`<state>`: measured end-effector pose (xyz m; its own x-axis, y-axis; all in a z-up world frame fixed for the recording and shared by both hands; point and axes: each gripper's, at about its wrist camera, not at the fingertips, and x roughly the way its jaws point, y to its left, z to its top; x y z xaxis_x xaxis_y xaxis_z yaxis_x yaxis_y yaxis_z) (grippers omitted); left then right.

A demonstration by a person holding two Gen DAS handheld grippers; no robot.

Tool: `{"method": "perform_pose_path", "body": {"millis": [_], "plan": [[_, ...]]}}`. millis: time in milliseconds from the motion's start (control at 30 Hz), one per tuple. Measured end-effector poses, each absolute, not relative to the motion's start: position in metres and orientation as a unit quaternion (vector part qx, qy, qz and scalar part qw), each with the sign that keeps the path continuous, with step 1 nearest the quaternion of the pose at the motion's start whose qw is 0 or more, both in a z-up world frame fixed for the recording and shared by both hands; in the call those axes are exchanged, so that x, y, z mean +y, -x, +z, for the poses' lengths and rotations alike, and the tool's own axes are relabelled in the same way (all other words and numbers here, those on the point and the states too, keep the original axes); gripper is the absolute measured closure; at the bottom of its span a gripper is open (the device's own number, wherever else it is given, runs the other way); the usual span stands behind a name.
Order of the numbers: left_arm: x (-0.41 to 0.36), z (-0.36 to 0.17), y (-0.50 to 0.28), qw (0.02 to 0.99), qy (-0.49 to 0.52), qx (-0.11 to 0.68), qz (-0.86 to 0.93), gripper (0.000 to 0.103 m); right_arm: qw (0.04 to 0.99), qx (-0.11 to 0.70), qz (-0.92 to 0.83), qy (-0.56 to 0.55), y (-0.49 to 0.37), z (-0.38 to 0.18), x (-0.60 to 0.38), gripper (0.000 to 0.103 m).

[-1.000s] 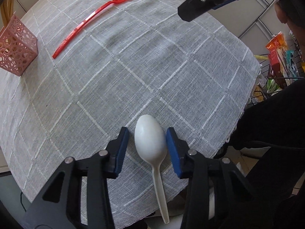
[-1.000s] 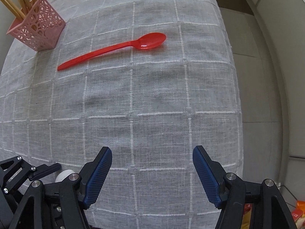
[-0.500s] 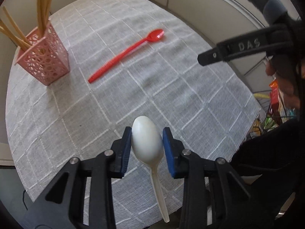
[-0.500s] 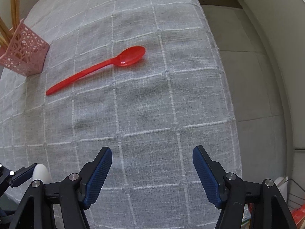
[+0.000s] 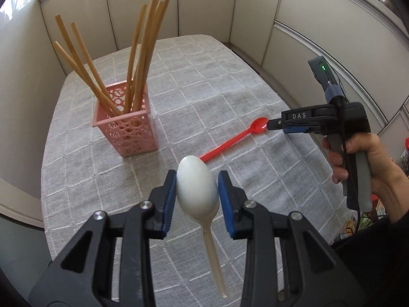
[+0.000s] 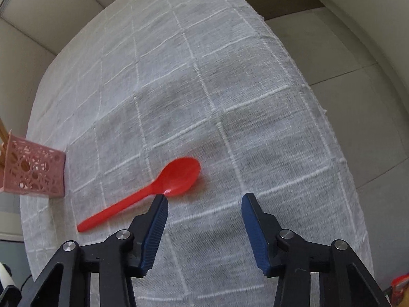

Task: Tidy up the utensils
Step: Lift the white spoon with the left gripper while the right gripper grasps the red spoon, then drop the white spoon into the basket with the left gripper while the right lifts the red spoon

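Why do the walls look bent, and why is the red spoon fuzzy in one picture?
Left wrist view: the fisheye lens bows the wall panels; the white spoon and pink basket look sharp. Right wrist view: the red spoon is smeared by motion blur, and the tablecloth bulges like a dome.

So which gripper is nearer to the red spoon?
Right. The right gripper hangs just beside the red spoon's bowl; the left gripper, holding the white spoon, is farther back.
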<state>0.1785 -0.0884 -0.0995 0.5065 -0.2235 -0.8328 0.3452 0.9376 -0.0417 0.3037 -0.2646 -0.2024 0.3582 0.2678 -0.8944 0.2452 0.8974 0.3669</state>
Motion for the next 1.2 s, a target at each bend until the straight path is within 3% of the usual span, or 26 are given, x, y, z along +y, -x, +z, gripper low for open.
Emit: {"method": "perform_pose_path", "body": {"millis": [367,433,600,833,1200], "plan": [[-0.091,-0.099,-0.197,0.867,-0.054,0.469,-0.162,0.068,0.827,0.514,0.031,-0.226,-0.31,-0.21,-0.253,0.063],[-0.091,-0.097,-0.199,0.869,-0.054,0.466,-0.16,0.068,0.83,0.507,0.032,-0.232,-0.311,-0.211,-0.252,0.068],[-0.09,-0.096,-0.199,0.875,-0.056,0.456,-0.15,0.068,0.829,0.496,0.035,-0.256,-0.312,-0.217,-0.258,0.095],[-0.084,-0.088,-0.199,0.889,-0.056,0.436,-0.13,0.068,0.844,0.48,0.044,-0.236,-0.307,-0.205,-0.254,0.096],[-0.062,-0.06,-0.197,0.92,-0.033,0.379,-0.098,0.068,0.891,0.409,0.06,-0.188,-0.28,-0.138,-0.236,0.099]]}}
